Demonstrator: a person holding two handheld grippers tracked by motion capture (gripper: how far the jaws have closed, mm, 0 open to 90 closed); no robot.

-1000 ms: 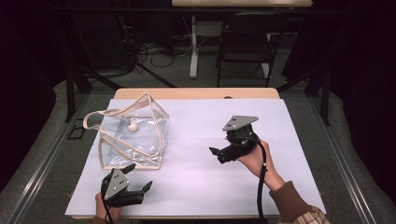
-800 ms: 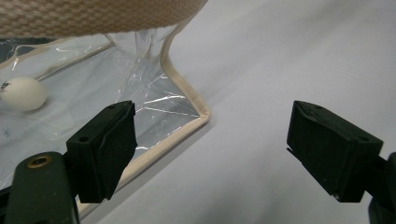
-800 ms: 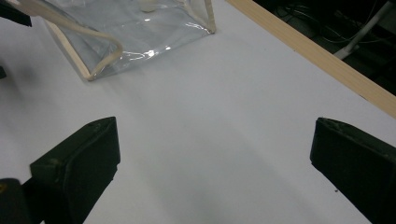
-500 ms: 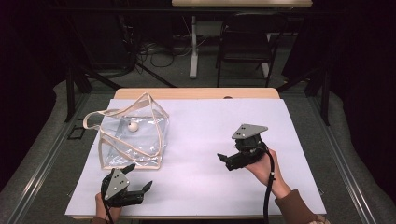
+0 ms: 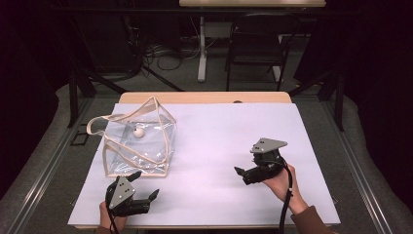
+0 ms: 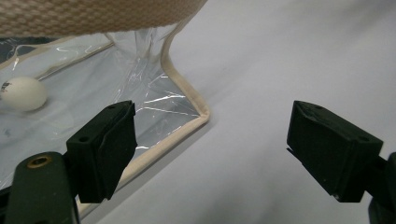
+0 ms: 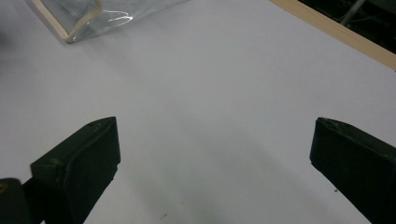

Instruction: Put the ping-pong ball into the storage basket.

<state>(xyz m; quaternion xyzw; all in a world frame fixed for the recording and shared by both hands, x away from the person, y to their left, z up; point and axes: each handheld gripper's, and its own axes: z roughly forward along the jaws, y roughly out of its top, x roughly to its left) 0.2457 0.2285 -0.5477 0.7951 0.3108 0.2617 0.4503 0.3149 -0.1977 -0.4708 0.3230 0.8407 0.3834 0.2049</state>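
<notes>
1. The clear plastic tote bag with beige webbing trim and handles [image 5: 138, 144] lay on the left half of the white-covered table [image 5: 219, 131], its far side near the table's back edge.
2. A small white ball [image 5: 139, 132] sat inside the bag, toward its far side.
3. The left gripper [image 5: 144, 186] rested near the table's front edge, just in front of the bag's near right corner, apart from it; its jaws stood wide apart and held nothing.
4. In the left gripper view, the bag's beige-trimmed corner [image 6: 201, 113] lay between and beyond the 2 jaws, and the ball [image 6: 22, 93] showed at the left.
5. The right gripper [image 5: 242, 173] was on the right half of the table, well apart from the bag, jaws spread wide and empty.
6. Bare white surface stretched between the bag's right edge and the right gripper, and on toward the table's right and back edges.
7. In the right gripper view, the table's wooden edge strip [image 7: 336, 35] ran across the upper right.
</notes>
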